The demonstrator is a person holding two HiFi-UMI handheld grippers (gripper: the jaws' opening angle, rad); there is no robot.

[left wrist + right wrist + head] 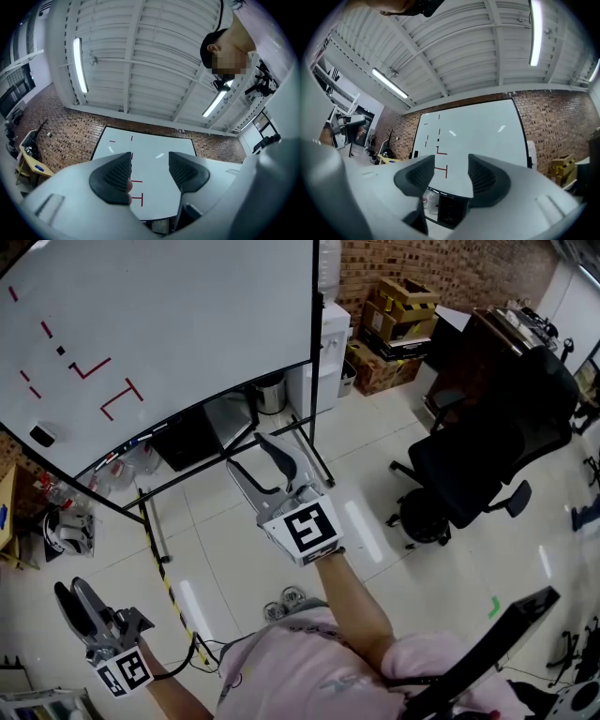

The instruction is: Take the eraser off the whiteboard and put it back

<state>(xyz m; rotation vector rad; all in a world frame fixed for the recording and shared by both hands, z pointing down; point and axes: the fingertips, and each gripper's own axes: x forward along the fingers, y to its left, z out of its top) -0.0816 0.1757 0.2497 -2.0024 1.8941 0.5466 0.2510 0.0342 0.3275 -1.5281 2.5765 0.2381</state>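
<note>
At the bottom of the head view, nearest the camera, is the person's pink shirt (309, 676). One forearm reaches up the frame from it to the right gripper (251, 456) at the centre. Its jaws stand well apart and hold nothing; in the right gripper view only the distant board and the dark space under it show between the pads. The left gripper (70, 589) sits in the lower left corner, low and to the side. Its jaws are also parted with an empty gap, and they close on nothing. Both tools point up the frame toward the whiteboard (187, 315) and are well apart from it.

Pale floor tiles (375, 521) lie beyond the grippers, crossed by the black legs of the board's stand (150, 521). Plastic bottles (141, 460) stand on the floor under the board's lower edge.

The whiteboard fills the upper left of the head view and carries several short red marks (94, 367). The eraser (42, 436) is a small dark block stuck to the board's face near its lower left corner, just above the tray. Neither gripper touches it.

Farther back, at the right, stands a black office chair (487, 456). Cardboard boxes (398, 310) are stacked against a brick wall (441, 263) at the upper right.
</note>
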